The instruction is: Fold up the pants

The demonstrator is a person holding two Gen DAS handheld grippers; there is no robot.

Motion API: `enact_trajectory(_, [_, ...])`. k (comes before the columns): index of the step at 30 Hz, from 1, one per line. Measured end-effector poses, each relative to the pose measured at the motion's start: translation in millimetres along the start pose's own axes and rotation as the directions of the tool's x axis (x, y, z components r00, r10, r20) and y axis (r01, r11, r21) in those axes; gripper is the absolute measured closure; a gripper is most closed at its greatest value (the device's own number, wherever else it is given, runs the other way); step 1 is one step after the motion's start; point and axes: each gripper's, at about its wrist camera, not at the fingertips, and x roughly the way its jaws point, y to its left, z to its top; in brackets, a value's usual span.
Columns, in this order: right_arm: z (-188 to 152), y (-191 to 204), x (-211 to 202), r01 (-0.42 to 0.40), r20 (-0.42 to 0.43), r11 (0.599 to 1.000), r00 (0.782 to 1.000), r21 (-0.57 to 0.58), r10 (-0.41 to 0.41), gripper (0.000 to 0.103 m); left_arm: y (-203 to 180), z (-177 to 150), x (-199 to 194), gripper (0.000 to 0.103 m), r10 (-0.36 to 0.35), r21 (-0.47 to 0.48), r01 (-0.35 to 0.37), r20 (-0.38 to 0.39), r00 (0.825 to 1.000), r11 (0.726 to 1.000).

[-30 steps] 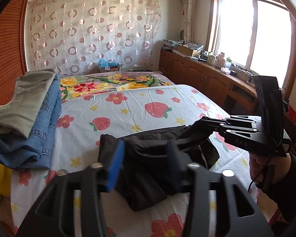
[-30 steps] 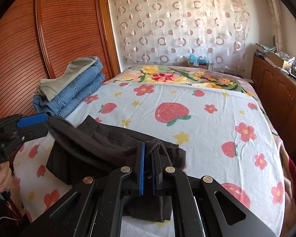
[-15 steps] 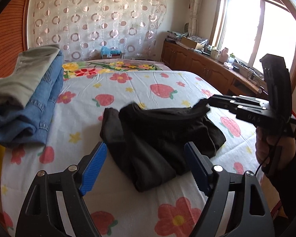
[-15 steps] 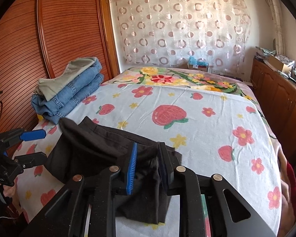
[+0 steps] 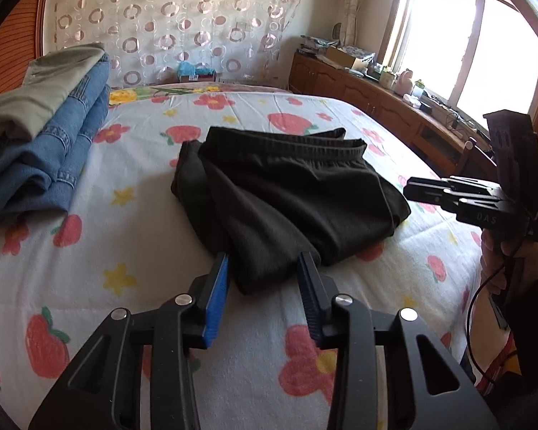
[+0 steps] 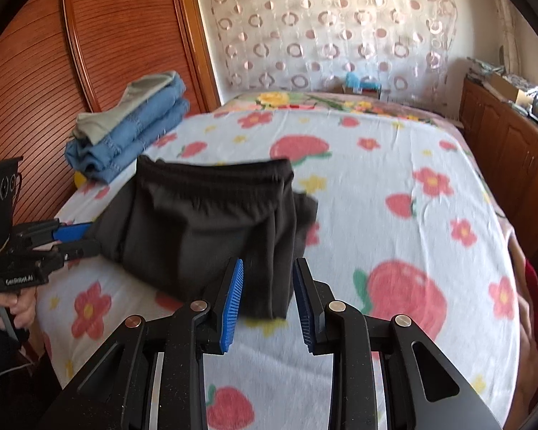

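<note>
In the left wrist view, the left gripper point(image 5: 263, 272) has its jaws apart, straddling the near fold of the black pants point(image 5: 290, 193), which lie bunched near the bed's point(image 5: 125, 286) near edge. The right gripper point(image 5: 423, 193) hangs by the bed's right edge, jaw state unclear here. A stack of folded clothes point(image 5: 43, 136) sits at the left edge.

In the right wrist view, the right gripper point(image 6: 267, 283) shows jaws apart around a pants point(image 6: 204, 222) corner.

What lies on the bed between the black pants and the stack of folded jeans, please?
Only bare flowered bedsheet separates the black pants from the stack of folded jeans; the left wrist view shows this best.
</note>
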Motion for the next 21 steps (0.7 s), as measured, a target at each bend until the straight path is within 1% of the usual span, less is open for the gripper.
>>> enact_trajectory(4, [-5, -2, 8, -0.014, -0.034, 1.000, 0.999, 0.014, 0.014, 0.073, -1, -2, 3, 0.065, 0.004, 0.002, -0.004, -0.013, 1.000, 1.000])
enact_trajectory(7, [-4, -4, 13, -0.029, -0.044, 0.999, 0.999, 0.026, 0.030, 0.073, -1, -2, 6, 0.066, 0.010, 0.008, -0.010, -0.016, 1.000, 1.000])
enact_trajectory(8, [-3, -4, 14, -0.031, -0.046, 0.999, 0.998, 0.025, 0.032, 0.073, -1, -2, 7, 0.070, 0.013, 0.011, -0.012, -0.018, 1.000, 1.000])
enact_trajectory(10, [-3, -2, 18, -0.034, -0.054, 0.999, 0.998, 0.023, 0.036, 0.073, -2, -2, 7, 0.074, 0.016, 0.016, -0.016, -0.017, 1.000, 1.000])
enact_trajectory(11, [-3, -2, 19, -0.034, -0.056, 0.999, 0.998, 0.021, 0.035, 0.074, -2, -2, 7, 0.079, 0.019, 0.020, -0.019, -0.015, 1.000, 1.000])
enact_trajectory(12, [-3, -2, 19, -0.033, -0.052, 0.999, 0.998, 0.018, 0.034, 0.083, -4, -2, 6, 0.083, 0.025, 0.024, -0.025, -0.012, 1.000, 0.999])
enact_trajectory(14, [-3, -2, 20, -0.045, -0.044, 0.999, 0.998, 0.020, 0.046, 0.091, -3, -2, 4, 0.087, 0.034, 0.024, -0.034, -0.002, 0.999, 0.999])
enact_trajectory(15, [-3, -4, 18, -0.042, -0.032, 0.999, 0.999, 0.030, 0.043, 0.096, -1, -2, 2, 0.088, 0.039, 0.016, -0.039, 0.008, 0.999, 0.999])
enact_trajectory(17, [-4, -9, 11, -0.034, 0.004, 0.998, 0.999, 0.047, 0.034, 0.098, 3, -2, -2, 0.089, 0.039, 0.002, -0.039, 0.026, 0.999, 0.999])
enact_trajectory(19, [-5, -11, 3, -0.006, 0.043, 0.998, 0.999, 0.055, 0.004, 0.099, 2, -3, -4, 0.089, 0.038, 0.005, -0.038, 0.029, 0.999, 0.999])
enact_trajectory(21, [-8, -12, -1, -0.011, 0.055, 0.997, 0.998, 0.072, 0.007, 0.099, 3, -3, -5, 0.089, 0.040, 0.006, -0.040, 0.032, 0.999, 0.999])
